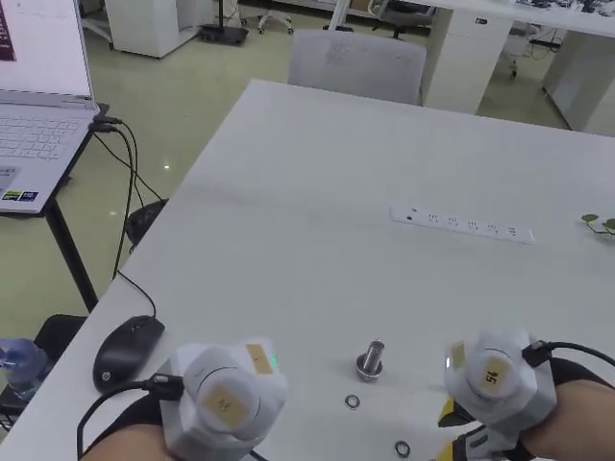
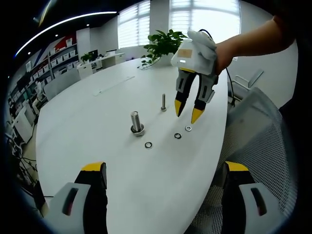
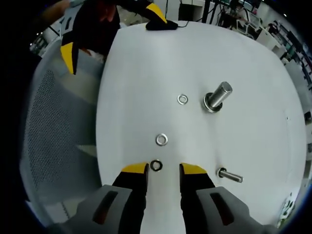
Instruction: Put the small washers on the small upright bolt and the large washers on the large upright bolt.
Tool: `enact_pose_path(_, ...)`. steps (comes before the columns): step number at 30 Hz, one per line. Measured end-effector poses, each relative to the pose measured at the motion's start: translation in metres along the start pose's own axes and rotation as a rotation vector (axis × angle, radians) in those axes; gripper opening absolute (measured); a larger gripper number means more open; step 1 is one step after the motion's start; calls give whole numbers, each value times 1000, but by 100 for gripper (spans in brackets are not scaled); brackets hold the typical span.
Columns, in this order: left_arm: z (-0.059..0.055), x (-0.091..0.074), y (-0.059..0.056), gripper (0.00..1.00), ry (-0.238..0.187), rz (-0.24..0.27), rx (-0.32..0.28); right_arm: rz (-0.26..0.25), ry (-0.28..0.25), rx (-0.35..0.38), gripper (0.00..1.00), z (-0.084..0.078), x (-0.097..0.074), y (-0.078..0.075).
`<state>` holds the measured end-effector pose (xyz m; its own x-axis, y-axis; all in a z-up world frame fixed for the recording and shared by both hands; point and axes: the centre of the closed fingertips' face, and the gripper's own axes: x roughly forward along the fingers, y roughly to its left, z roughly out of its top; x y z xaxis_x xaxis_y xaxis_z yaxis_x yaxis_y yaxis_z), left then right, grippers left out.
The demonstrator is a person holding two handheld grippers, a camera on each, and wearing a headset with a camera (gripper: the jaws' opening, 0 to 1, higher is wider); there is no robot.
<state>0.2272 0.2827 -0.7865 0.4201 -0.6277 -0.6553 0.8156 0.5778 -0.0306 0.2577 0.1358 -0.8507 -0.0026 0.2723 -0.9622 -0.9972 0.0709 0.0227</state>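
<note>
Table: we work at a smooth white tabletop (image 1: 317, 192), and both grippers are held over its near edge.
Left gripper: our white left gripper (image 2: 164, 168), with black yellow-tipped jaws, is spread wide and holds nothing. All the task's parts lie ahead of it, well apart from its tips.
Right gripper: our white right gripper (image 3: 164, 169), also yellow-tipped, points down at the table. The gap between its jaws is narrow but wider than the washer lying there, and it grips nothing.
Large bolt: the thick silver threaded large bolt (image 3: 217, 96) stands upright ahead of the right gripper's jaws and off to their right, well apart from the tips. We cannot tell whether the ring at its foot is the bolt's head or a washer.
Small bolt: the thin silver small bolt (image 3: 229, 175) stands near the right gripper's right-hand jaw, apart from it.
Nearest washer: a small dark metal ring, the nearest washer (image 3: 156, 165), lies flat between the right gripper's tips, closer to the left-hand one. We cannot tell whether it touches that tip.
Middle washer: a flat silver ring, the middle washer (image 3: 162, 140), lies just ahead of those tips.
Far washer: another silver ring, the far washer (image 3: 183, 99), lies further ahead, just beside the large bolt's foot.
</note>
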Motion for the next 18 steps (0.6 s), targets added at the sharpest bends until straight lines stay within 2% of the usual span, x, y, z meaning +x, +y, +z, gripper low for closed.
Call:
enact_pose_path(9, -1, -1, 0, 99, 5, 1, 10, 10, 7, 3, 26, -9, 13, 6)
enact_pose_path(18, 1, 0, -1, 97, 8, -3, 15, 4, 17, 6, 25, -17, 26, 4)
